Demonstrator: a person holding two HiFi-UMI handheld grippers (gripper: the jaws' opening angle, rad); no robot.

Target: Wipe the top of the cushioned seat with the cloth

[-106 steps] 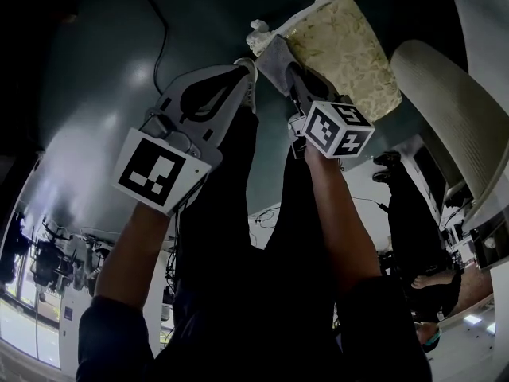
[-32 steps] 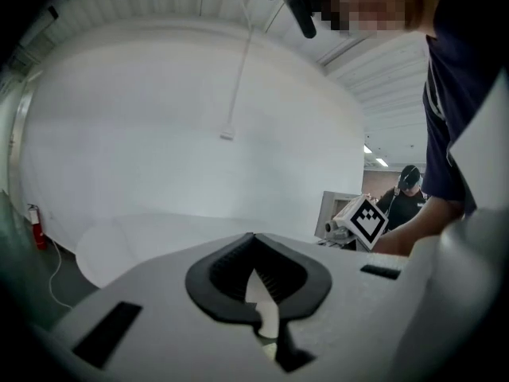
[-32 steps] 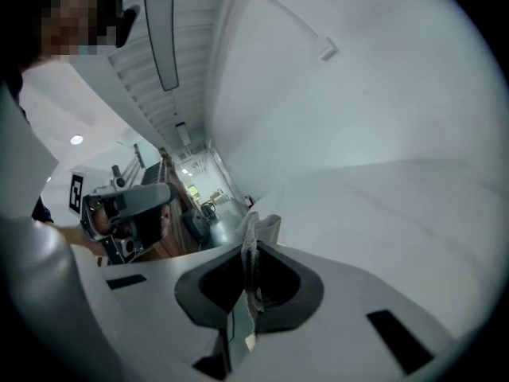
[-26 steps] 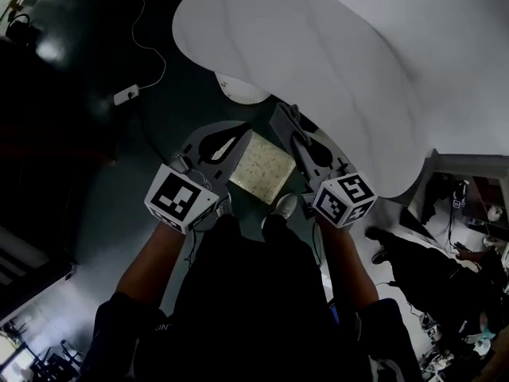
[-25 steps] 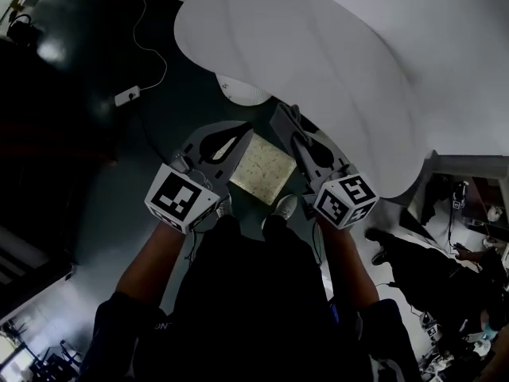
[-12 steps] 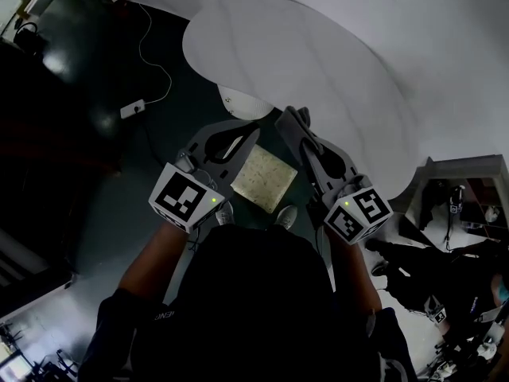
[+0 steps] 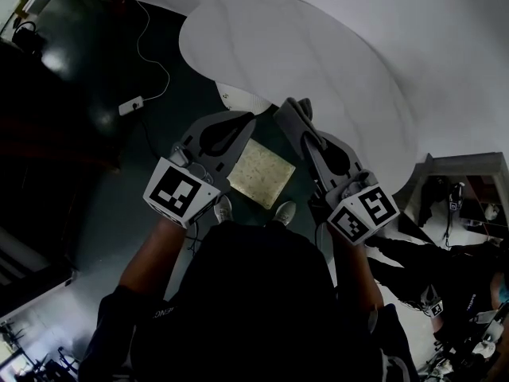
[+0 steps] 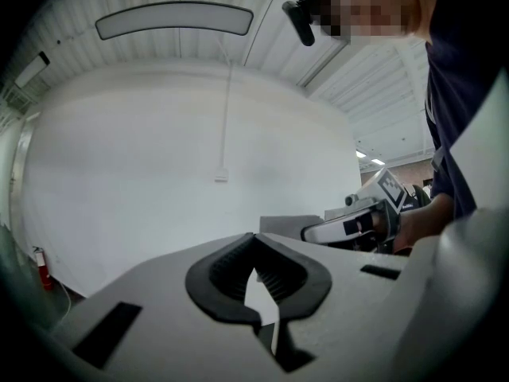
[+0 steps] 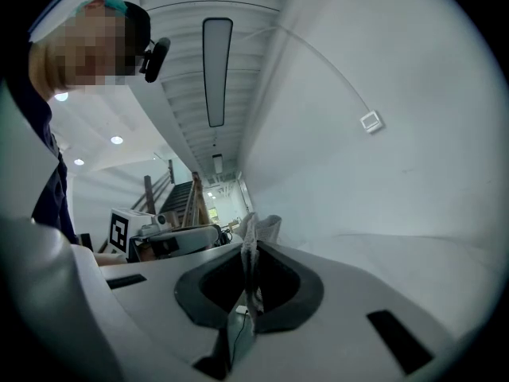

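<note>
In the head view the cushioned seat (image 7: 261,173), a small square with a pale yellow patterned top, stands on the dark floor far below, between my two grippers. My left gripper (image 7: 250,118) is held up over its left edge, well clear of it, shut with nothing between the jaws (image 8: 254,239). My right gripper (image 7: 291,107) hovers over the seat's right edge, shut on the grey cloth (image 7: 301,114). In the right gripper view a strip of the cloth (image 9: 254,231) stands pinched between the pads. Both gripper views look up at the wall and ceiling.
A large white round tabletop (image 7: 318,62) fills the upper right, its pale base (image 7: 243,99) just beyond the seat. A white power strip (image 7: 130,105) with a cable lies on the floor at left. The person's shoes (image 7: 284,212) stand just short of the seat. Other people (image 7: 445,293) are at lower right.
Four seconds ago the cloth was pressed on the seat close up; now the seat lies far below. Over the last second the right gripper drifted slightly right and down, still holding the cloth.
</note>
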